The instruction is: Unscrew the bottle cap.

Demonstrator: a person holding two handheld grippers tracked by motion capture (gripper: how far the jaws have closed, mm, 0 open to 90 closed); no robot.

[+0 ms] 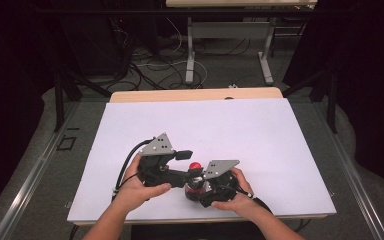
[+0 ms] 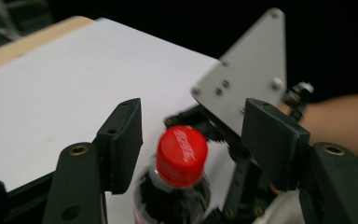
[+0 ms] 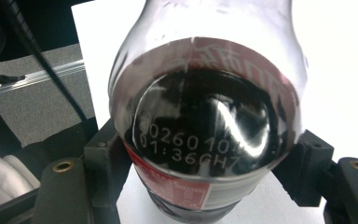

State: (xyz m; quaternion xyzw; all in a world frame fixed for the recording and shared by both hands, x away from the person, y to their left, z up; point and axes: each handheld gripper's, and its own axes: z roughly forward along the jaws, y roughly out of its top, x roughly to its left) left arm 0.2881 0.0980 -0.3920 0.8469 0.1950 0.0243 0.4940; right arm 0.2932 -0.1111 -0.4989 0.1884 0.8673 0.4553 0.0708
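On the white table (image 1: 195, 125), near its front edge, a person's two hands hold a gripper each, drawn close together around a small bottle (image 1: 194, 185) of dark drink. In the high view the left hand (image 1: 139, 186) grasps the left gripper (image 1: 189, 162), which reaches rightward toward the red cap (image 1: 195, 166); the right hand (image 1: 235, 195) holds the right gripper (image 1: 196, 192) just beside it, its grey plate (image 1: 220, 168) tilted above the bottle. The right gripper view looks along its jaws at the bottle (image 3: 205, 121) from close up: the glassy shoulder swells across the frame, dark liquid inside, a printed date code on it, a red label (image 3: 177, 186) lower down. Both black jaws press against the bottle's sides at the label, so the right gripper (image 3: 205, 186) is clamped on the bottle. The left gripper view shows the cap (image 2: 182, 154) standing between its two jaws, with clear space on each side; the left gripper (image 2: 191, 140) is spread wide and touches neither cap nor neck. The cap sits nearer the jaw at that view's left. Behind it are the right gripper's plate (image 2: 251, 79) and a forearm (image 2: 345, 121). Beyond the table, cables (image 1: 150, 65) lie on the floor by another table's legs (image 1: 190, 55)
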